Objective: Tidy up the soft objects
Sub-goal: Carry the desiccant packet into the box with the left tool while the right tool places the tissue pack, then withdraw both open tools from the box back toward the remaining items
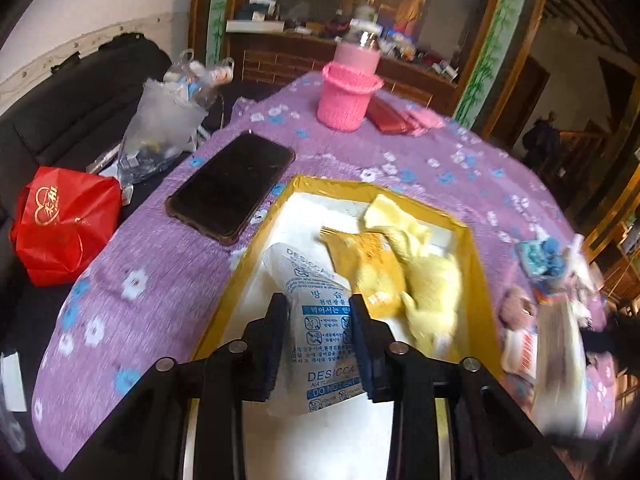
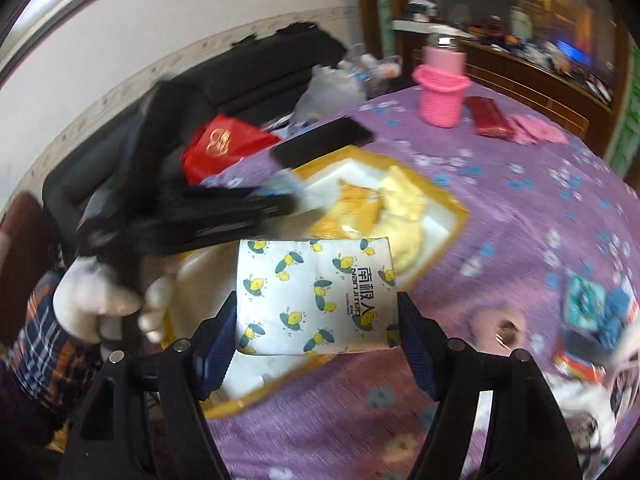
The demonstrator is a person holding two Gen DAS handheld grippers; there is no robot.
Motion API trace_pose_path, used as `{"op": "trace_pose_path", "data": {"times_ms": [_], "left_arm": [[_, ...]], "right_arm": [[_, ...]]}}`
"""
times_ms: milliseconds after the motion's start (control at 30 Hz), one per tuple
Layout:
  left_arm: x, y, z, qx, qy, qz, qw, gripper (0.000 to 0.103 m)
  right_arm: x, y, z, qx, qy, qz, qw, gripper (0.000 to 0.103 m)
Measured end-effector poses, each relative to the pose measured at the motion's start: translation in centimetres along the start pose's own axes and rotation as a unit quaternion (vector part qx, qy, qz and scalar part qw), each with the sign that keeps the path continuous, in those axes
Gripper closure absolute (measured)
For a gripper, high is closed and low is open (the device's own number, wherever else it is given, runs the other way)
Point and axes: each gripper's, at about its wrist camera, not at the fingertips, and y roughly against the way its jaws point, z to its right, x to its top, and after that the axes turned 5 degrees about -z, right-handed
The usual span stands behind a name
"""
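Note:
A yellow box (image 1: 248, 248) with a white inside stands on the purple flowered cloth. In it lie a pale yellow soft cloth (image 1: 432, 280) and an orange-yellow packet (image 1: 368, 264). My left gripper (image 1: 318, 300) hangs over the box, and a white desiccant packet (image 1: 320, 328) fills its gap, edges against both pads. In the right wrist view that gripper (image 2: 280, 204) is a black blur held by a white-gloved hand (image 2: 96, 300). My right gripper (image 2: 316, 300) is shut on a white tissue pack (image 2: 316, 292) with lemon prints, above the box's near rim (image 2: 448, 220).
A black phone (image 1: 232, 192) lies left of the box. At the far end stand a pink knitted holder with a bottle (image 1: 348, 96) and a red wallet (image 1: 388, 120). A blue pack (image 2: 600, 312) and small items lie at the right; a red bag (image 1: 60, 220) sits on the dark sofa.

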Motion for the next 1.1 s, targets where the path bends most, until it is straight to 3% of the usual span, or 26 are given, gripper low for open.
{"op": "trace_pose_path", "data": {"times_ms": [33,133,233,333,467,600,867,1100], "left_arm": [[0.6,-0.9,-0.1,0.004,0.005,-0.008,0.9999,0.058],[1.4,-2.1,-0.6,0.003,0.019,-0.017,0.9997,0.053],[1.8,-1.9,-2.0,-0.04,0.058,-0.025,0.9972,0.048],[1.6,-0.1,-2.9,-0.055,0.073,-0.004,0.9958,0.046],[0.1,4.1,-3.6,-0.065,0.074,0.049,0.9939,0.035],[-1.7,7.1,-4.4,-0.063,0.08,0.088,0.9909,0.033],[-4.9,10.0,-5.6,-0.063,0.121,0.121,0.9832,0.033],[-6.0,10.9,-3.6,-0.062,0.103,0.119,0.9856,0.031]], "right_arm": [[0.3,-0.7,-0.7,-0.001,0.012,-0.005,1.0,0.03],[0.8,-2.6,-2.5,-0.009,0.044,-0.024,0.999,0.03],[1.3,-4.7,-3.9,-0.018,0.07,-0.046,0.996,0.029],[1.7,-6.7,-4.5,-0.028,0.086,-0.069,0.994,0.028],[1.9,-8.2,-4.9,-0.055,0.093,-0.077,0.991,0.027],[2.0,-8.0,-4.6,-0.043,0.08,-0.073,0.993,0.025],[0.6,-2.7,-2.0,-0.02,0.014,-0.011,1.0,0.025],[-5.1,7.3,3.7,-0.041,-0.069,0.085,0.993,0.025]]}}
